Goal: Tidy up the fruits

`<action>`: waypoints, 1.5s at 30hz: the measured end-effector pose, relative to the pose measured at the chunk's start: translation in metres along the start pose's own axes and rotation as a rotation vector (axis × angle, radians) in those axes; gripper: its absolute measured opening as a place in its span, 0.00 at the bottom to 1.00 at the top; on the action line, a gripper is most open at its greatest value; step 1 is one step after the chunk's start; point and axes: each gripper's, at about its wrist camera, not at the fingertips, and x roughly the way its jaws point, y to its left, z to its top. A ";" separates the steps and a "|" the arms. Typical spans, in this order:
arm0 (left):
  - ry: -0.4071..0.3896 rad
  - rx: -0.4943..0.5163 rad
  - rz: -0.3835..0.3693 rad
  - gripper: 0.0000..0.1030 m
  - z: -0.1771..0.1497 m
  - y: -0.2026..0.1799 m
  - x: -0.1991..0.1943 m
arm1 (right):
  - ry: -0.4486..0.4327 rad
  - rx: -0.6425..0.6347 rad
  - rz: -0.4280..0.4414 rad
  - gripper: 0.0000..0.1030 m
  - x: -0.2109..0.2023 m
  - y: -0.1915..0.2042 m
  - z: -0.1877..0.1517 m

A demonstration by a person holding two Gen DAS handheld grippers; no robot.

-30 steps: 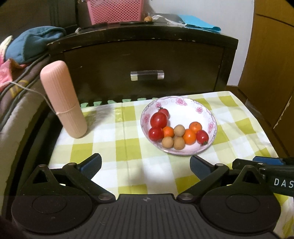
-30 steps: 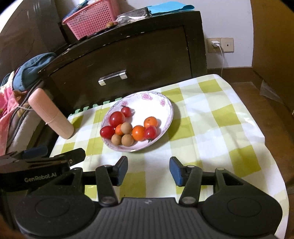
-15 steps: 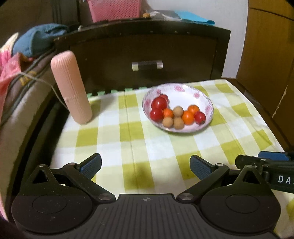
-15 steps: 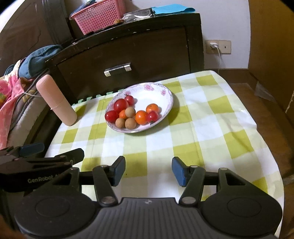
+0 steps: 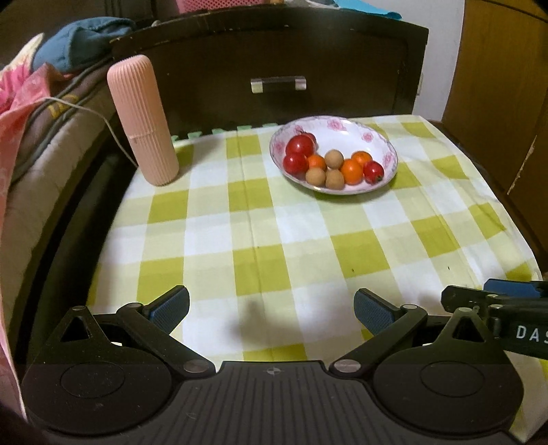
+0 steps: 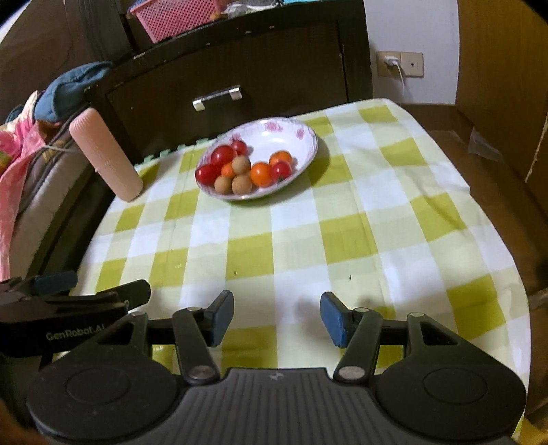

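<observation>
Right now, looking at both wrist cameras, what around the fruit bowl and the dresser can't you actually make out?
- Pink basket: cut off by the top edge in both views; contents unseen.
- Smaller red tomato at the back of the bowl: mostly hidden behind the larger tomato in the left wrist view.
- Brown round fruits: too small to identify.
- Dresser top: seen nearly edge-on, and items there are cropped.
- Right gripper: only its tip shows in the left wrist view.
</observation>
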 end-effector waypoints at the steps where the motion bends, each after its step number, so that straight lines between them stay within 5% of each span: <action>1: 0.004 -0.001 -0.001 1.00 -0.002 -0.001 0.000 | 0.005 0.000 -0.002 0.52 0.000 0.000 -0.002; 45: 0.032 0.028 0.005 1.00 -0.019 -0.009 -0.004 | 0.059 0.002 -0.016 0.52 -0.003 0.005 -0.029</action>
